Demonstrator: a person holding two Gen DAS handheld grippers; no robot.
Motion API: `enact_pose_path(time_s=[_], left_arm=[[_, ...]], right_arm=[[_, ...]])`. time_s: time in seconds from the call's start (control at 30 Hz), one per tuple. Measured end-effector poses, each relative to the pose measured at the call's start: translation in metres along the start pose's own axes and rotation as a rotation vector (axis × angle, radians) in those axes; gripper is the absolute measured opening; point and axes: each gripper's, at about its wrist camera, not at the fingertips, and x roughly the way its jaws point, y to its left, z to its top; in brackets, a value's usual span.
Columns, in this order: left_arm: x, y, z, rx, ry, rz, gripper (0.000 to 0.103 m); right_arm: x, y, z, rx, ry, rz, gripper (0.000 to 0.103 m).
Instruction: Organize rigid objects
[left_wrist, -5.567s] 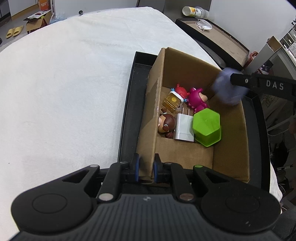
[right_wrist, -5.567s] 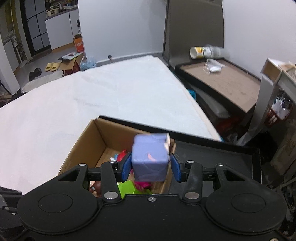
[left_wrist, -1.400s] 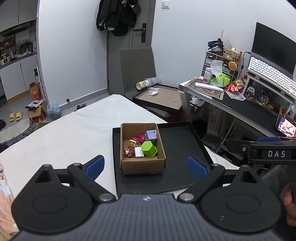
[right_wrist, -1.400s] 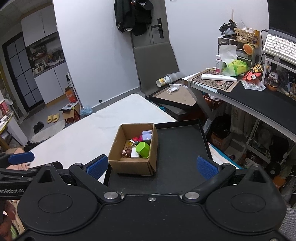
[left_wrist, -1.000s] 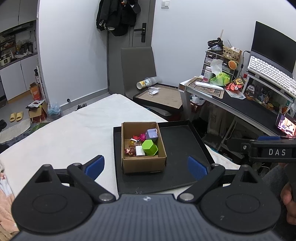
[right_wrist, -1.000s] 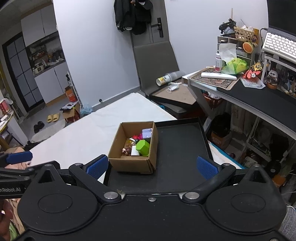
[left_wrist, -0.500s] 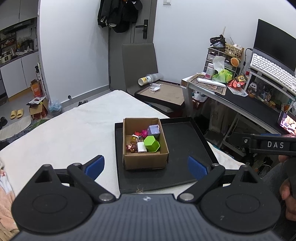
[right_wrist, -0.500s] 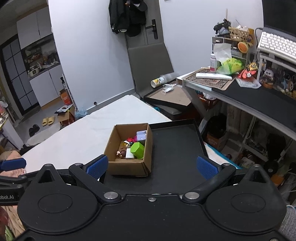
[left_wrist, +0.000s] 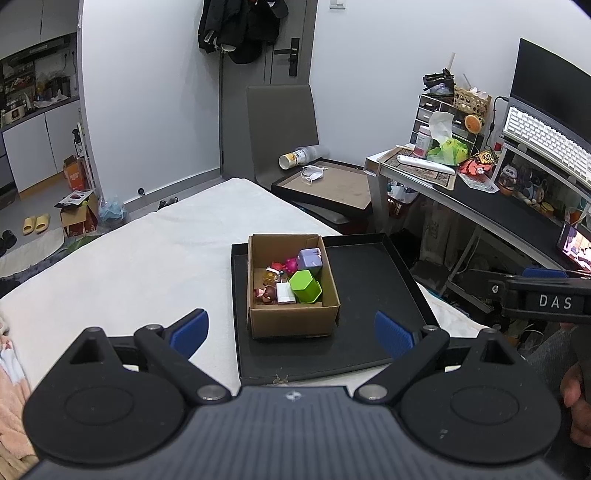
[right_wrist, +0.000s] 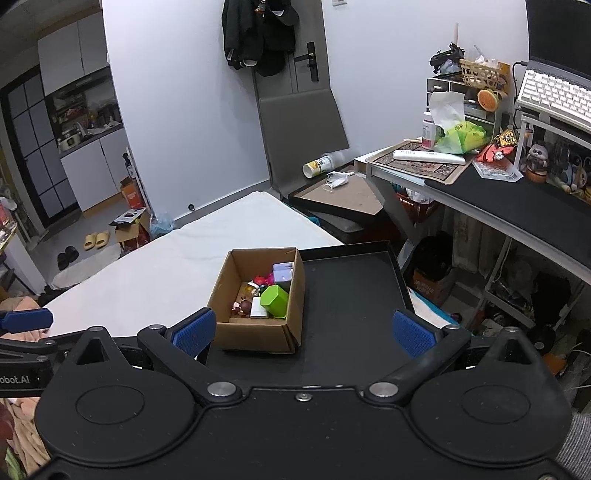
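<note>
A brown cardboard box (left_wrist: 291, 321) (right_wrist: 255, 334) stands on a black tray (left_wrist: 373, 295) (right_wrist: 351, 295) on the white bed. Inside it lie a purple cube (left_wrist: 310, 258) (right_wrist: 283, 272), a green hexagonal block (left_wrist: 304, 285) (right_wrist: 274, 301), a white charger (left_wrist: 285, 293), and small pink, red and brown toy figures (left_wrist: 275, 271). My left gripper (left_wrist: 291, 334) is open and empty, held back from the box. My right gripper (right_wrist: 303, 332) is open and empty, also well short of the box.
The white bed (left_wrist: 147, 266) spreads left of the tray. A desk (left_wrist: 480, 199) with clutter and a keyboard stands at the right. A dark chair (left_wrist: 284, 129) and a second tray with a cup (left_wrist: 325, 184) sit behind. Shoes and a box lie on the floor far left.
Since 5.6 s ago the right gripper let go of the purple cube into the box, the left gripper opened, and both pulled far back. In the last second the views shifted only slightly.
</note>
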Motion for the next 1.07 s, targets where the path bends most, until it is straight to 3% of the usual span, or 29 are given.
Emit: enact_pose_path(time_s=[1.07], left_arm=[[0.010,-0.001,-0.001,0.022,0.012,-0.004,0.096]], right_arm=[[0.001,-0.003,-0.003,0.001,0.005,-0.013,0.103]])
